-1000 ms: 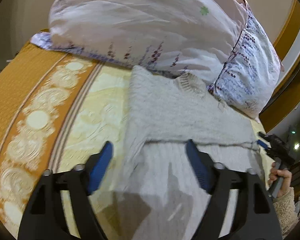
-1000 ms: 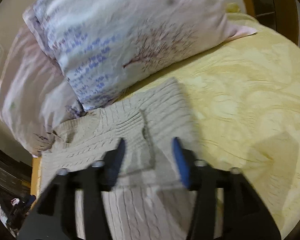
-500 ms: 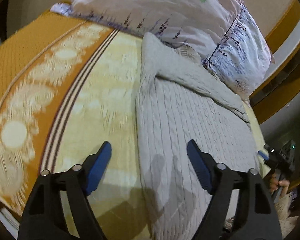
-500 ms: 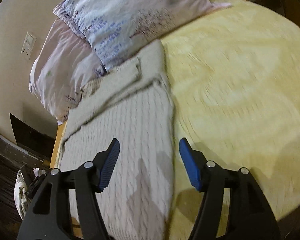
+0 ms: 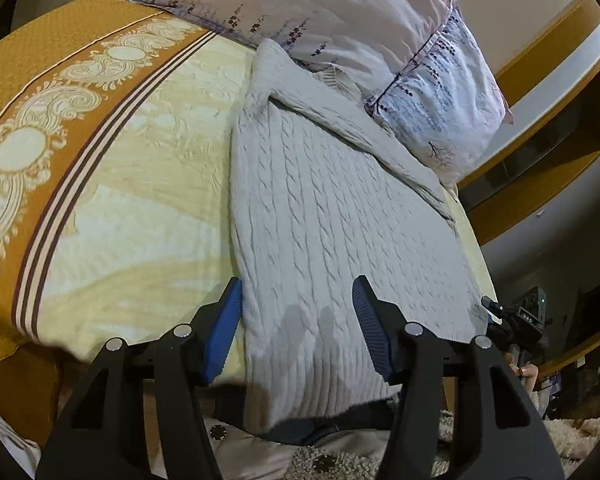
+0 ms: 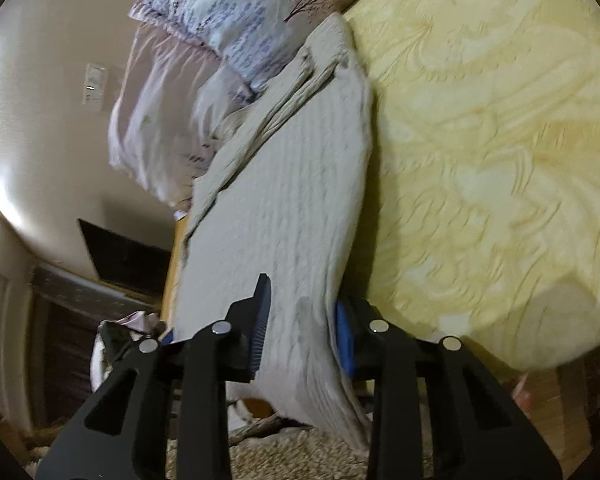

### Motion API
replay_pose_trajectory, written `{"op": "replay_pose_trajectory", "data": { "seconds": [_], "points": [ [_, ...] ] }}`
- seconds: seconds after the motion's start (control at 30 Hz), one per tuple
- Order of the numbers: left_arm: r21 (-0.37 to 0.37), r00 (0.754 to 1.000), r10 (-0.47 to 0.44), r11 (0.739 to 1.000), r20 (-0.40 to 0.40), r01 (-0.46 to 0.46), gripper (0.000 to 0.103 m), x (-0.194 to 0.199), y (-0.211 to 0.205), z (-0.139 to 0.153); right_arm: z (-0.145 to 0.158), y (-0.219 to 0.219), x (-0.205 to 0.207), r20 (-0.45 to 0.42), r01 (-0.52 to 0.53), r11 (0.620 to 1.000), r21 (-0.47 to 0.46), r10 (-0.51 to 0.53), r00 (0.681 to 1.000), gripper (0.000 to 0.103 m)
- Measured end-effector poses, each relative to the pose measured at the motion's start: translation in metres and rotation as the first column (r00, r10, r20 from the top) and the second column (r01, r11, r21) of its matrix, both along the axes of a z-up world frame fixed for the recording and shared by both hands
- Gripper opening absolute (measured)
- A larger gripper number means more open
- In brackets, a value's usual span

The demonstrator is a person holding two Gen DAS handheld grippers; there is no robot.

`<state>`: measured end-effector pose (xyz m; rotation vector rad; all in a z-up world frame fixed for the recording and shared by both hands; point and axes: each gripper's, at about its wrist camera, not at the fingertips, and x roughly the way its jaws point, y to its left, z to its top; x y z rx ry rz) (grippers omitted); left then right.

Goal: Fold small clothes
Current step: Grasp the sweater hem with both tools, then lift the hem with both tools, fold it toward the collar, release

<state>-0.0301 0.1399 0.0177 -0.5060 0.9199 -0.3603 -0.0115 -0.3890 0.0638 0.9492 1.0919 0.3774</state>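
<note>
Both grippers at the sweater's near hem, which hangs over the bed edge; sleeves already folded in at the far end.

Left gripper (image 5: 296,322) is spread wide, straddling the hem's left corner, nothing pinched. Right gripper (image 6: 302,326) has the hem's right edge between its blue pads, narrower gap; view is blurred, so can't tell if it's actually clamped. The grey cable-knit sweater (image 5: 332,216) lies lengthwise on the yellow bedspread (image 5: 140,216), collar end against the pillows (image 5: 340,24). Judgement: thick soft knit, moderately heavy, floppy, will sag and stretch if lifted by one point. It looks grippy rather than slippery. Best hold: both hem corners, pinching all layers, lifted evenly to carry the hem toward the collar.
</note>
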Motion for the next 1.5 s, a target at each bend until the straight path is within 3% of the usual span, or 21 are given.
{"op": "replay_pose_trajectory", "data": {
  "seconds": [0.23,0.37,0.47,0.57,0.8,0.93,1.2,1.5],
  "points": [
    [-0.056,1.000,-0.025,0.998,-0.019,0.024,0.047,-0.017,-0.007,-0.006,-0.002,0.019,-0.013,-0.002,-0.082,0.996,0.029,0.082,0.997,0.028],
    [-0.083,0.999,-0.032,0.996,-0.034,0.029,0.035,-0.025,-0.009,-0.010,-0.001,0.026,-0.019,0.010,-0.112,0.993,0.040,0.111,0.994,0.023],
    [-0.087,0.998,-0.031,0.996,-0.046,0.027,0.025,-0.026,-0.011,-0.013,0.002,0.031,-0.019,0.025,-0.131,0.991,0.017,0.130,0.991,0.012],
    [-0.070,0.999,-0.030,0.997,-0.042,0.027,0.010,-0.024,-0.012,-0.011,0.013,0.032,-0.017,0.073,-0.123,0.992,-0.030,0.125,0.990,0.007],
    [0.001,0.998,-0.018,1.000,0.065,0.018,0.008,-0.011,-0.011,0.017,0.061,0.033,-0.004,0.273,-0.047,0.980,-0.196,0.100,0.957,0.006],
    [0.040,0.992,-0.009,0.999,0.128,0.004,0.007,0.005,-0.009,0.036,0.079,0.036,0.009,0.337,-0.003,0.958,-0.288,0.105,0.936,0.006],
    [0.108,0.972,0.034,0.992,0.233,-0.061,0.007,0.055,-0.009,0.073,0.107,0.041,0.046,0.435,0.090,0.894,-0.440,0.124,0.892,0.006],
    [0.166,0.948,0.054,0.980,0.315,-0.111,0.007,0.145,-0.025,0.111,0.128,0.048,0.117,0.496,0.168,0.807,-0.566,0.170,0.852,0.006]
  ]
}}
